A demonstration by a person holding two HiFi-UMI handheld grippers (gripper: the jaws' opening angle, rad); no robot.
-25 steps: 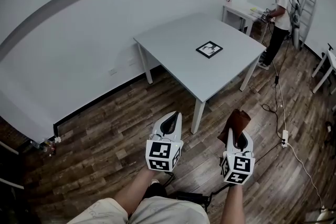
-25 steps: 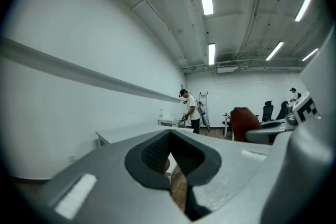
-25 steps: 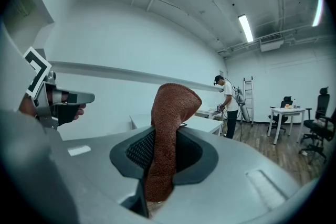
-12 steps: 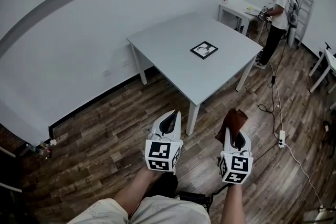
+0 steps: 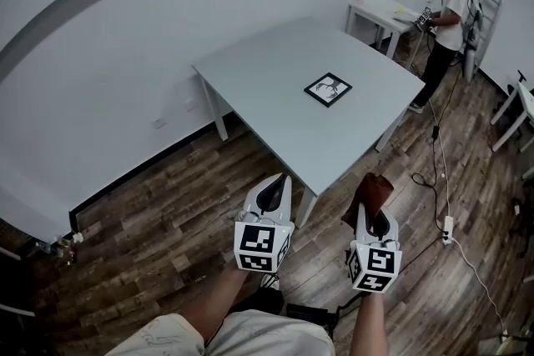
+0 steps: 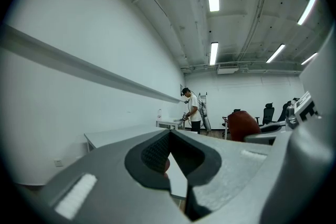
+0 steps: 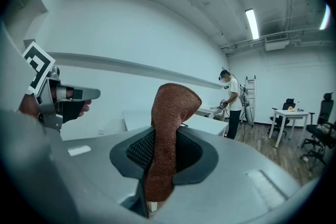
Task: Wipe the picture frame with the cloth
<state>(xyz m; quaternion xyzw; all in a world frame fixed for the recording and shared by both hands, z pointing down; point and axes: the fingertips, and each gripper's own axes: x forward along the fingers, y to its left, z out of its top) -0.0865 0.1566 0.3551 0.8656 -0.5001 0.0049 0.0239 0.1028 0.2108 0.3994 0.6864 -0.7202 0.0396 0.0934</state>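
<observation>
A small black picture frame lies flat on the grey table, towards its right side. Both grippers hang in front of the table's near corner, above the wood floor. My right gripper is shut on a brown cloth, which stands up folded between the jaws. My left gripper is shut with nothing in it; in the left gripper view its jaws meet. The frame is far ahead of both grippers.
A person stands at a white side table at the back right, next to a ladder. A cable and power strip lie on the floor to the right. Another white table shows at the right edge.
The view has come closer to the table, which now sits lower and larger in the head view. Both grippers keep their hold and their place relative to me.
</observation>
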